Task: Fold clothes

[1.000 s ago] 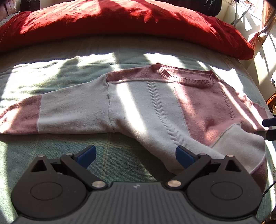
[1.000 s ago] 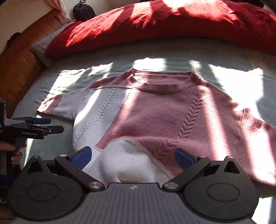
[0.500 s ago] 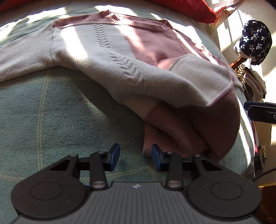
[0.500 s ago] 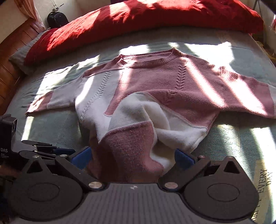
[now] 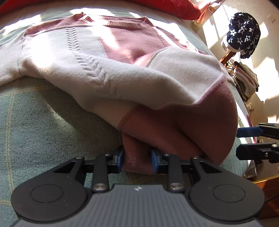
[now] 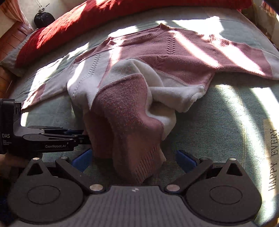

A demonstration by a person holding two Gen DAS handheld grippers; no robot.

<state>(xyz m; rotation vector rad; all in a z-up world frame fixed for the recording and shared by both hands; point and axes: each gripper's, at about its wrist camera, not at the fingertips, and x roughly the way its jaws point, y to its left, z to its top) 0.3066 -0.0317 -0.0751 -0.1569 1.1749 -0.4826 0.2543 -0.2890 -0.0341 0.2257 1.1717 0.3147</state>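
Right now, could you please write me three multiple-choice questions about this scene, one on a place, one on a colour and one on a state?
1. Where does the sweater lie?
A. on the bed
B. on a chair
C. on the floor

2. What colour is the long pillow beyond the sweater?
A. blue
B. red
C. yellow

3. How does the right gripper stand?
A. shut on the pillow
B. shut on a sleeve
C. open, with the hem between its fingers

Answers:
1 A: it is spread over the green bedcover.
2 B: the pillow shows red in the sunlight.
3 C: both blue pads stand clear of the knit, while the left gripper is closing on the sweater's pink lower edge.
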